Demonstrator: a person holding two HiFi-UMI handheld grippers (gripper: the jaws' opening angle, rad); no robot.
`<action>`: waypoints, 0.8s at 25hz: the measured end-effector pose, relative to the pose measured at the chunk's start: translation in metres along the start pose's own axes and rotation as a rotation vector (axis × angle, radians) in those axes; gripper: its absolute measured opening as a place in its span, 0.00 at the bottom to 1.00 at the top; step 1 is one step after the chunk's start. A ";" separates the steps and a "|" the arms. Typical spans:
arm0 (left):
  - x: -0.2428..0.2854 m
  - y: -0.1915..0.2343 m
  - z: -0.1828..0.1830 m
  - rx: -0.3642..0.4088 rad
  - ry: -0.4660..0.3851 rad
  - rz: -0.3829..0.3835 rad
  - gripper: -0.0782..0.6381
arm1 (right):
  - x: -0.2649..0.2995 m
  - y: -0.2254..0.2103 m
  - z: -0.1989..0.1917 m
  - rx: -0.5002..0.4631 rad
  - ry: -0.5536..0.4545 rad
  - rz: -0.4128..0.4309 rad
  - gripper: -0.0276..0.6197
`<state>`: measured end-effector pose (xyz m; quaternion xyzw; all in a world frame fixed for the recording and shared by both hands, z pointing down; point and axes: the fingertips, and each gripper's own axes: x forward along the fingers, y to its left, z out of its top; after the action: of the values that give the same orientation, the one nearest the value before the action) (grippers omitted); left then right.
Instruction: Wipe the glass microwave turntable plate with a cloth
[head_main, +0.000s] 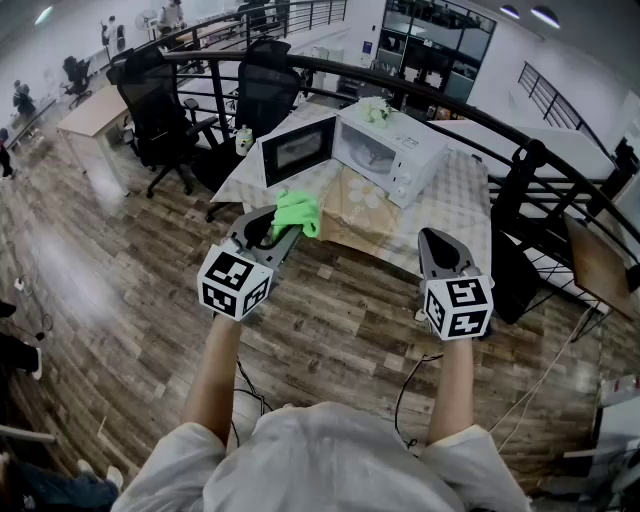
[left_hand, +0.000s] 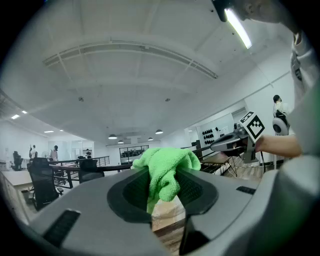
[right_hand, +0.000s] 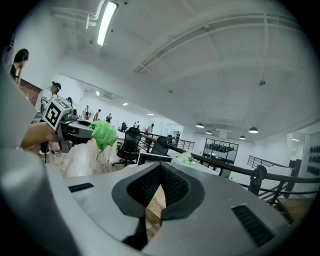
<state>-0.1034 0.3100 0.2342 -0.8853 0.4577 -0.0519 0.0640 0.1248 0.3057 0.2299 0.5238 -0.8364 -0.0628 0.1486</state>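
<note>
My left gripper (head_main: 288, 228) is shut on a bright green cloth (head_main: 298, 212), which bunches out past its tips; the left gripper view shows the cloth (left_hand: 165, 170) pinched between the dark pads. My right gripper (head_main: 438, 242) is shut with nothing in it, its pads meeting at the tips in the right gripper view (right_hand: 159, 186). Both hang over the wooden floor, short of the table. A white microwave (head_main: 392, 155) stands on the table with its door (head_main: 298, 150) swung open to the left. I cannot make out the glass turntable plate.
The table (head_main: 455, 205) has a patterned covering and its front edge lies just beyond the grippers. A greenish bunch (head_main: 375, 110) sits on top of the microwave. Black office chairs (head_main: 160, 120) stand behind on the left, and a curved black railing (head_main: 520, 160) runs behind the table.
</note>
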 end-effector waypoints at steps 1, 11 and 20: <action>-0.002 0.001 -0.002 0.001 0.000 -0.003 0.30 | -0.001 0.003 0.000 0.003 -0.004 -0.003 0.06; -0.006 0.024 -0.031 -0.037 0.012 -0.031 0.30 | 0.007 0.019 -0.001 0.132 -0.058 -0.016 0.06; 0.061 0.061 -0.044 -0.023 0.035 -0.017 0.30 | 0.081 -0.021 -0.006 0.105 -0.064 0.003 0.06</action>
<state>-0.1243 0.2227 0.2700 -0.8887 0.4519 -0.0627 0.0452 0.1115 0.2246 0.2446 0.5274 -0.8437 -0.0353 0.0939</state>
